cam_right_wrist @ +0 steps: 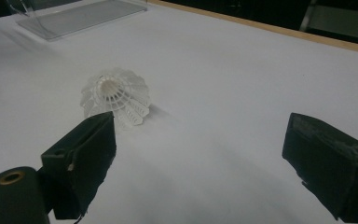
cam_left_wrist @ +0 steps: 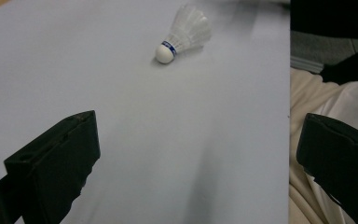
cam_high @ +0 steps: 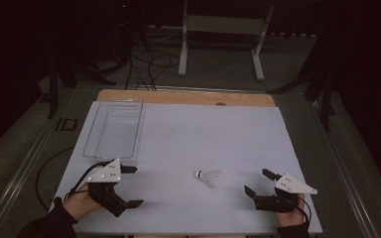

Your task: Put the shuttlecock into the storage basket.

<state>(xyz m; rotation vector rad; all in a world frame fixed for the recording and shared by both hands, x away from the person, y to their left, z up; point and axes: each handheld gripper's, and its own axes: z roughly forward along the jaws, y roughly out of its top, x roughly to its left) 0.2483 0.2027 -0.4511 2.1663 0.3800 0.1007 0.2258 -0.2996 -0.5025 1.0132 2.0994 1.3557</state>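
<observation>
Two claws sit low at the near edge of the white counter point(cam_high: 178, 134), each in one of the person's hands. The left claw point(cam_high: 132, 186) has its jaws spread wide with nothing between them; in the left gripper view the bare white surface runs between the two black jaws, and cream cloth shows past the counter's edge. The right claw point(cam_high: 260, 181) is likewise wide apart and holds nothing.

Between the two, a little farther in and nearer the right claw, the white shuttlecock point(cam_high: 210, 177) lies on its side on the counter, apart from both claws. In the left gripper view the shuttlecock point(cam_left_wrist: 182, 32) has its rounded cork with a blue band turned toward that claw; the right gripper view looks into its open skirt point(cam_right_wrist: 116, 95), just beyond the tip of one jaw.

Farther back on the left, a clear plastic tray point(cam_high: 95, 126) rests flat on the counter, reaching toward the wooden strip point(cam_high: 178, 96) along the far edge.
</observation>
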